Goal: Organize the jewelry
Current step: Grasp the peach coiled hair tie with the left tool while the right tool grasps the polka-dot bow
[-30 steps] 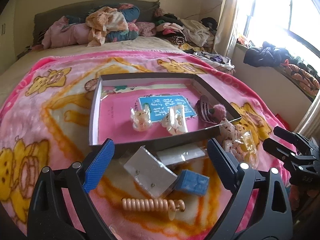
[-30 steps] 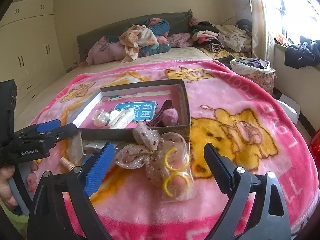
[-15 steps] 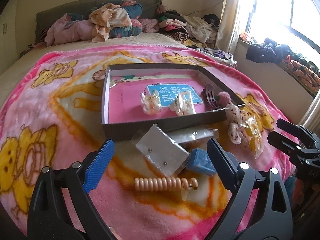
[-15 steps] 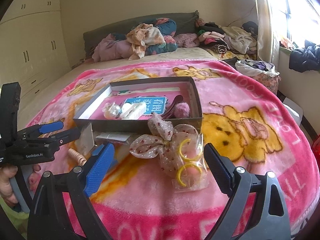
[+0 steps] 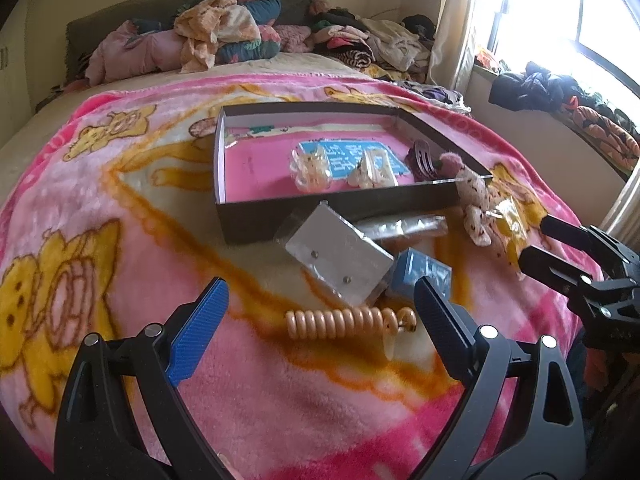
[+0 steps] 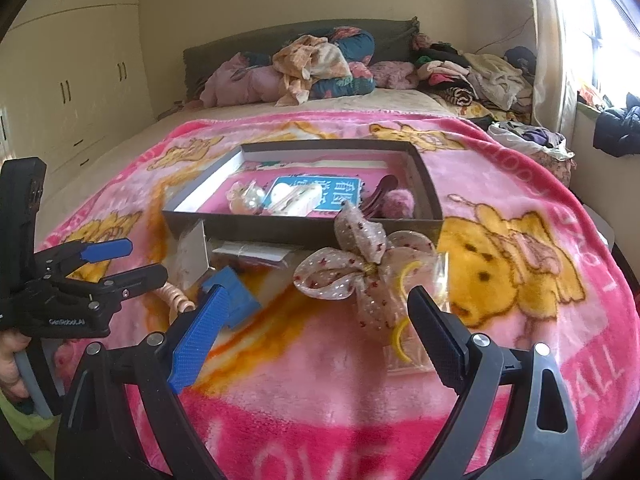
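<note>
Centre of the left wrist view: dark shallow box [image 5: 320, 208] on the pink blanket [image 5: 120, 208], holding clear clips and a pompom clip; below it a silver card [image 5: 340, 256], blue block [image 5: 424, 272], peach coil tie [image 5: 340, 320]; left gripper [image 5: 320, 316] fingers wide apart, empty; right gripper [image 6: 316, 320] fingers likewise spread, empty, just below the spotted bow [image 6: 352, 268] and bagged yellow rings [image 6: 404, 340].

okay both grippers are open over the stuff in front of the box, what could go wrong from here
1. The peach spiral hair tie lies on soft blanket; the left hand-held gripper might pinch fleece with it.
2. The bow overlaps a clear packet of yellow hoops; the right hand-held gripper could drag both.
</note>
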{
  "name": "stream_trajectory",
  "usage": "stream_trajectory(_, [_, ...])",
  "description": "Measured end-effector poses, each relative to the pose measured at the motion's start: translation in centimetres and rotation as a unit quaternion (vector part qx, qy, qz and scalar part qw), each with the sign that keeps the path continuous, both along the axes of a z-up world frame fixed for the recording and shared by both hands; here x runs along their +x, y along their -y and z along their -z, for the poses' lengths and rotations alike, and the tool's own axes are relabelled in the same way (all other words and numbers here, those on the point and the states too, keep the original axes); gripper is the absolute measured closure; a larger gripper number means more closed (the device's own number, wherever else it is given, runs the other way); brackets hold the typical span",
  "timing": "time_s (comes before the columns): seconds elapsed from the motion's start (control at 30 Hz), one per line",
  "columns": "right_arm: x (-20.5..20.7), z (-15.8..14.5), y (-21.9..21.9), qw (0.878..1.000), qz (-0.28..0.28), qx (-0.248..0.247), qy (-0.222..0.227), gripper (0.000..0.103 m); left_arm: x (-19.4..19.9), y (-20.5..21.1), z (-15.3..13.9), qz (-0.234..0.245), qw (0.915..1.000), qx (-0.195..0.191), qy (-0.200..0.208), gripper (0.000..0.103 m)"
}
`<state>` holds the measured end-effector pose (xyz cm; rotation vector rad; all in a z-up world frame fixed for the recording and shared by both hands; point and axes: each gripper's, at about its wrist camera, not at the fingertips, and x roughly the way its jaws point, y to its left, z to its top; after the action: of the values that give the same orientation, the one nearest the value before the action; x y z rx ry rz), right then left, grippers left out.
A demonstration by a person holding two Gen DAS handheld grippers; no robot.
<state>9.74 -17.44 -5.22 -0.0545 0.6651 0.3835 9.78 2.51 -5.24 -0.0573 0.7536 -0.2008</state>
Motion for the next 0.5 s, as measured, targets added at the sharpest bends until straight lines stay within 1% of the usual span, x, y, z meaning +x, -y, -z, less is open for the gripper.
stream_trajectory(0.2, [1.0,0.8,-0.8,1.0,0.0,-0.016,-0.003,0.015,-0.3,0.2,1.1,0.015,0.9998,0.0,-0.012,0.018])
stream_trajectory(0.27, [1.3,1.1,-1.0,1.0,-0.001,-0.023,-0.003,0.017,-0.4,0.4,1.5,0.02,0.9997,0.0,-0.015,0.018])
stream_trajectory(0.5, [2.9,2.1,-2.4,0.997,-0.008,-0.072,0.005,0.024,0.1,0.8,2.5,0.027,0.9993,-0.003,-0.026,0.017])
